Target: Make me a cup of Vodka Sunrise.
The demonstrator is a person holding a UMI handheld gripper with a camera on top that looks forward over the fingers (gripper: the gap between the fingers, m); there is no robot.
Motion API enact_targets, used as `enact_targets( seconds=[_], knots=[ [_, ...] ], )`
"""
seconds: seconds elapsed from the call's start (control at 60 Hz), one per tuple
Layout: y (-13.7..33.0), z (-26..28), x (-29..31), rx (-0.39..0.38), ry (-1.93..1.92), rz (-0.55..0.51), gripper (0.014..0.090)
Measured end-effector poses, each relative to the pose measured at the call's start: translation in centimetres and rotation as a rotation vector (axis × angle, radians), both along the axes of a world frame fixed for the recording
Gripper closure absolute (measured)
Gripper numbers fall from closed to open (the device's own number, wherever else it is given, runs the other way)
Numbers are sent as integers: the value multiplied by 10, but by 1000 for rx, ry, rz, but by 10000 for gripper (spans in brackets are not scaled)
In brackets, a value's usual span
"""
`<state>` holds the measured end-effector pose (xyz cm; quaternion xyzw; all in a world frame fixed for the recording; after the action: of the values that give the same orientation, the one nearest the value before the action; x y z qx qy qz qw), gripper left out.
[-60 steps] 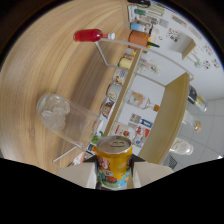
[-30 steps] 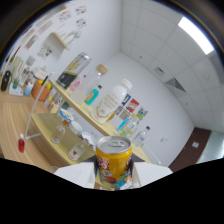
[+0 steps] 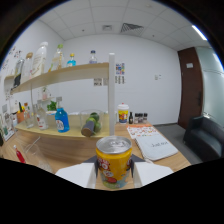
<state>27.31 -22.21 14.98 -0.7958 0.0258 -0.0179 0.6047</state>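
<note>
A wooden worktop (image 3: 75, 134) crosses the left and centre of the frame. On it stand a blue bottle (image 3: 61, 120), a tipped dark bottle (image 3: 90, 125), a yellow tub (image 3: 123, 114) and printed sheets (image 3: 150, 142). An upper shelf (image 3: 70, 74) at upper left carries more bottles (image 3: 59, 56).

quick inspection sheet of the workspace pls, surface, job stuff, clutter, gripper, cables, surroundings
surface: wooden counter beyond the fingers.
job's things: yellow can upright between the fingers, top unopened as far as seen.
clutter: blue bottle, a clear jar holding a tipped bottle, white-and-yellow tub, papers; bottles on the upper shelf.
grippers: gripper shut on the can, both fingers at its sides.
cables: nothing seen.
surroundings: white wall with notices, dark door, dark sofa, ceiling vent.
</note>
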Motion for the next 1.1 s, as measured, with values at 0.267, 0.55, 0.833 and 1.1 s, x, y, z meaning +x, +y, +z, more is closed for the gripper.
enact_targets(
  seconds=[0.267,0.55,0.833,1.1],
  knots=[
    [13,-81,-2,-136,49,40,536],
    [10,-107,-2,-186,95,38,528],
    [-6,-113,-4,-208,47,35,518],
    [-20,-95,-1,-249,17,-10,189]
  ],
)
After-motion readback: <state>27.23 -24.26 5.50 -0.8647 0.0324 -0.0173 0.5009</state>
